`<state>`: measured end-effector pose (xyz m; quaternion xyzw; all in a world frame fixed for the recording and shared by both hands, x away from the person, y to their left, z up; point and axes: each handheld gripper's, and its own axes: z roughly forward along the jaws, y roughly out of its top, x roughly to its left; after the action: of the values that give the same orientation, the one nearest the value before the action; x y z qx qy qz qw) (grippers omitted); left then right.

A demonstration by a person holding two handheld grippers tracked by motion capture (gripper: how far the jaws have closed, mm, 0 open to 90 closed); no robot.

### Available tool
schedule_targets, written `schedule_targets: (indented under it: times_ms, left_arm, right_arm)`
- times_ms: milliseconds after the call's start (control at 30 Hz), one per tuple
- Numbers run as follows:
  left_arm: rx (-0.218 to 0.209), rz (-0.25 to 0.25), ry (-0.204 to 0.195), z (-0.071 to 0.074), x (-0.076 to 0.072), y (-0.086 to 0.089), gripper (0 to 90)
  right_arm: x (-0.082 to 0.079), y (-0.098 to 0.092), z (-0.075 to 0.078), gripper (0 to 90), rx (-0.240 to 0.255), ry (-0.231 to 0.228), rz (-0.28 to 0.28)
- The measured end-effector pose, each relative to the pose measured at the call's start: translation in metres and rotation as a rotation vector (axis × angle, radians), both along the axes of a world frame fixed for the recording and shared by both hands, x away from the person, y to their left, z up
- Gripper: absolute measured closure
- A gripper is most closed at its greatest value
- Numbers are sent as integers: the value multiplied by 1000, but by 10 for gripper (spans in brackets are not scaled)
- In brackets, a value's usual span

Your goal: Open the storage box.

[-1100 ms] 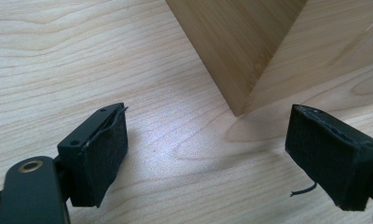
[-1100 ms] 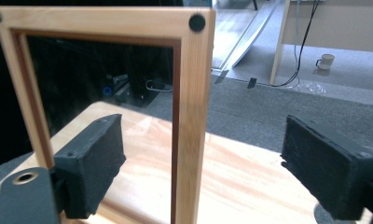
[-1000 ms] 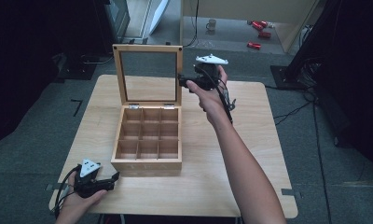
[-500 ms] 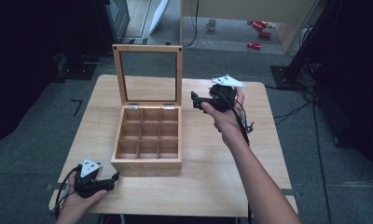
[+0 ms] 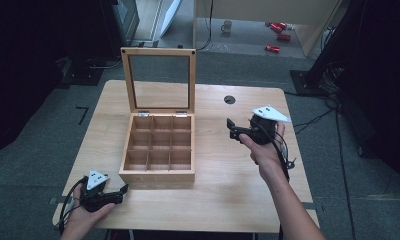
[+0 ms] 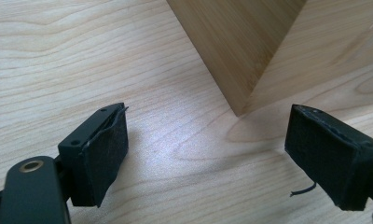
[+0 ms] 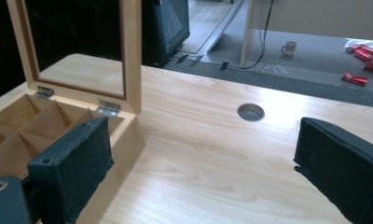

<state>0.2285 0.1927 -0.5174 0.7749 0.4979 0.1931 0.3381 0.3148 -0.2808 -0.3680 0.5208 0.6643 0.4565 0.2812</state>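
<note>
- The left tool (image 5: 122, 190) rests at the near left corner of the surface (image 5: 223, 200), its jaws wide apart with nothing between them.
- In the left gripper view, bare wood lies between the two pads (image 6: 105, 154), and the near left corner of the box (image 6: 238, 51) stands just beyond them, not touching.
- The wooden box (image 5: 158, 175) sits at the middle of the surface, divided into nine small compartments, and all of them are empty.
- The right tool (image 5: 231, 129) is held above the surface to the right of the box, pointing toward it, jaws wide and holding nothing.
- The glass lid (image 5: 159, 79) stands upright on its hinges at the far side of the box.
- Beyond lie a round hole (image 5: 229, 99) in the surface, then a mug (image 5: 227, 25) and red things (image 5: 277, 36) on the floor.
</note>
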Motion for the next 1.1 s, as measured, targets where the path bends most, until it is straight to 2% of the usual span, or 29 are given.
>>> schedule_targets:
  times_ms: [167,233,400,567,633,667,733,1100]
  left_arm:
    - [1,0,-1,0,0,0,140]
    - [1,1,-2,0,0,0,140]
    - [1,2,-1,0,0,0,140]
    - [3,2,0,0,0,0,140]
    - [3,2,0,0,0,0,140]
    - [4,2,-1,0,0,0,140]
    - [6,1,0,0,0,0,140]
    - [8,4,-2,0,0,-1,141]
  right_arm:
    - [-12,-12,-9,37,1,3,-18]
    - [-21,-21,-17,37,-17,5,-31]
    - [-31,-32,-28,37,-27,9,-50]
    - [-43,-49,-47,37,-27,32,-80]
    - [-45,-52,-50,37,-25,37,-85]
    - [-49,-58,-57,38,-23,47,-96]
    - [-51,-60,-59,38,-24,49,-102]
    - [-72,-87,-91,41,-32,107,-159]
